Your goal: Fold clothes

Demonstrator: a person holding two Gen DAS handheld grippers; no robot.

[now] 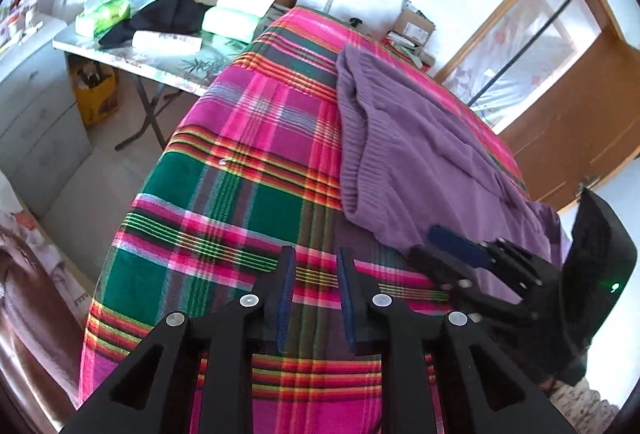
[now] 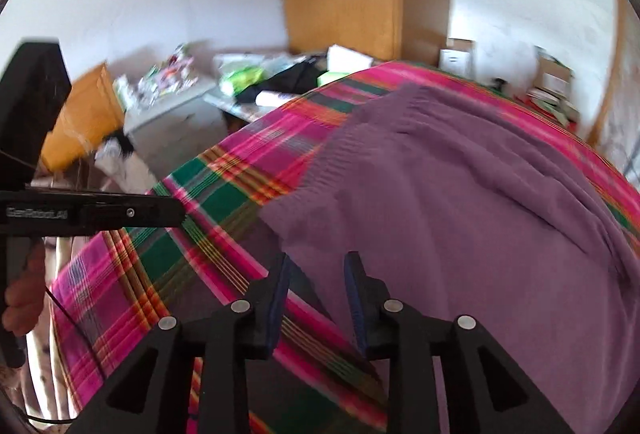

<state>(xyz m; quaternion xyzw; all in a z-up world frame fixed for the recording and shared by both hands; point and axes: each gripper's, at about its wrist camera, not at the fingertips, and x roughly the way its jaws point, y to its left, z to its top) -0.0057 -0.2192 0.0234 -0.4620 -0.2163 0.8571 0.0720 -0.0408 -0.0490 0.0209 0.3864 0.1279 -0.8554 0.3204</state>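
Note:
A purple knit sweater (image 1: 420,154) (image 2: 460,214) lies spread and rumpled on the bed's pink and green plaid blanket (image 1: 240,174) (image 2: 180,254). My left gripper (image 1: 316,254) is open over bare blanket, just left of the sweater's near corner, with nothing between its blue pads. In the right wrist view it shows side-on (image 2: 176,212), with a hand (image 2: 24,298) behind it. My right gripper (image 2: 319,262) (image 1: 444,254) is open above the sweater's near edge, where the cloth meets the blanket. Its pads press on nothing. The right wrist view is blurred.
A folding table (image 1: 160,62) piled with bags, boxes and dark cloth stands beyond the bed. White drawers (image 1: 36,106) and a yellow box (image 1: 98,94) stand at the left. Cardboard boxes (image 1: 416,26) sit past the far bed edge, beside a wooden door (image 1: 580,114).

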